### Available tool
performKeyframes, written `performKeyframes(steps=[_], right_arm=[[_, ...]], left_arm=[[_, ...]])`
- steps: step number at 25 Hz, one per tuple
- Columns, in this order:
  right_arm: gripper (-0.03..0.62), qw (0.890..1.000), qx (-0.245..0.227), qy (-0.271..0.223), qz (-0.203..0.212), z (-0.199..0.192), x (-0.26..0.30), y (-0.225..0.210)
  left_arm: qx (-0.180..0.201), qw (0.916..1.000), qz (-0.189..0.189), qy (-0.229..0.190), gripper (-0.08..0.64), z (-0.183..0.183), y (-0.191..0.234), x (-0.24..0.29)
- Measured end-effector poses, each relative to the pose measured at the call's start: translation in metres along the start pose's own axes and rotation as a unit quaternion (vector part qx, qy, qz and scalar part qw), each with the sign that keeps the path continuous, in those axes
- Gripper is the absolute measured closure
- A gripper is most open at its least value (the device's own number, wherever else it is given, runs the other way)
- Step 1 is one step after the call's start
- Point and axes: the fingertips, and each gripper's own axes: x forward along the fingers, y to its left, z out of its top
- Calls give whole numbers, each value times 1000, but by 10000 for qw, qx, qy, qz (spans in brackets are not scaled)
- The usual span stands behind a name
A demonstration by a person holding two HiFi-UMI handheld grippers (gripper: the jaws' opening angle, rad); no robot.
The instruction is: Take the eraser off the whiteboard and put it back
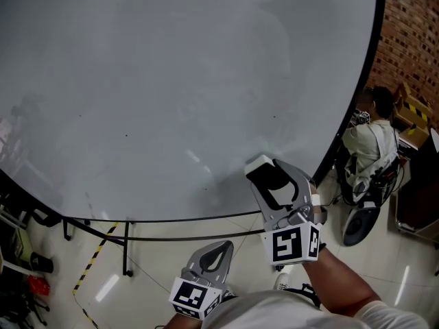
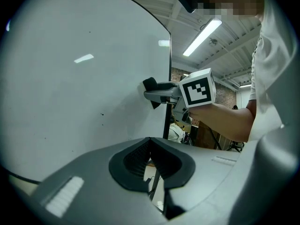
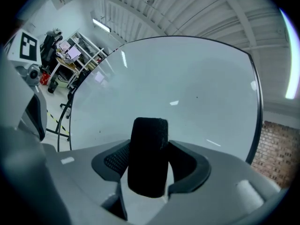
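Black felt fills the middle of your right gripper view: the eraser (image 3: pixel 147 156) stands upright between the pads of the right claw (image 3: pixel 147 149), which is closed on its two narrow sides with a fairly wide jaw gap because the block itself is broad. From the head view the eraser sits at the lower right part of the whiteboard (image 1: pixel 171 81), very near its surface; whether it touches cannot be told. Your left claw (image 2: pixel 150 165) hangs lower down with its tips brought together and nothing between them, and this step seems to need nothing from it. If you are putting the eraser back now, square your wrist so that the flat face meets the board all at once, not corner first, and press it on gently. Open the jaws only when the block sits flush, then draw straight back so a pad cannot drag it sideways or tip it off. Choose a spot well inside the dark frame, not at the edge. No brand, label or writing can be read anywhere; the only print is the square black-and-white marker on the cube (image 1: pixel 293 244) of each claw.
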Motion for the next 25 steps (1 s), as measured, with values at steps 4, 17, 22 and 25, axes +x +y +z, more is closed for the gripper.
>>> performKeyframes(steps=[4,17,22,25], right_arm=[[351,9999,-45,-47,-76,8,6,-4],[344,9994,-197,39,-266,10,14,-5],[322,9994,-220,38,-278,10,12,-4],[318,9994,-191,55,-275,9,8,-6]], left_arm=[[-11,10000,-1,7,543,0,1,-2],[-62,10000,3,-11,543,-1,3,-4],[-85,10000,26,-5,543,-2,3,-4],[-99,9999,18,-7,543,-1,2,-3]])
